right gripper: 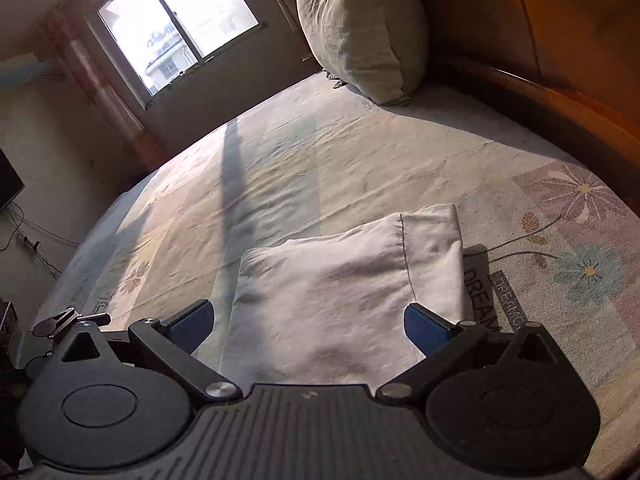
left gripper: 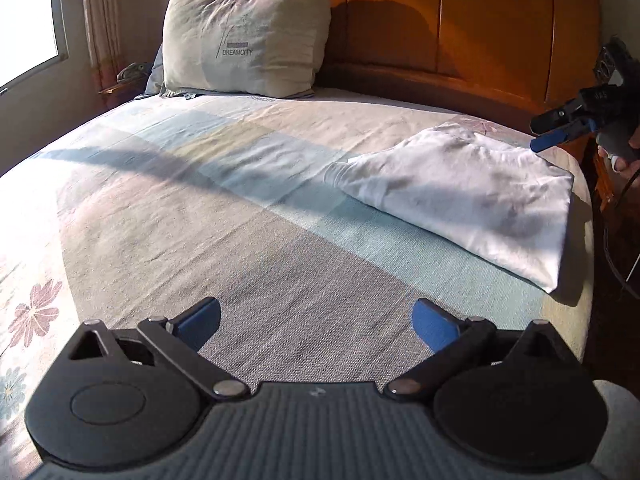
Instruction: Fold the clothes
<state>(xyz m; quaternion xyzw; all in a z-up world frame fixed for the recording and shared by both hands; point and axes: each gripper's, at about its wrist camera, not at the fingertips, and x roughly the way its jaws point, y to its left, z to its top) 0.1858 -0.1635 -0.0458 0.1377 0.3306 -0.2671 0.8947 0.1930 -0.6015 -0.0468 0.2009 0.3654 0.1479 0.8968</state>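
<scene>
A white garment lies folded into a compact rectangle on the right side of the bed; it also shows in the right wrist view, just in front of the fingers. My left gripper is open and empty, hovering above the bare sheet to the left of the garment and nearer than it. My right gripper is open and empty, held over the near end of the garment. It also appears in the left wrist view beyond the garment's far right corner, held by a hand.
The bed sheet is patterned with flowers and colour blocks. A beige pillow leans on the wooden headboard. A window and curtain are on the far side. The bed's right edge is close to the garment.
</scene>
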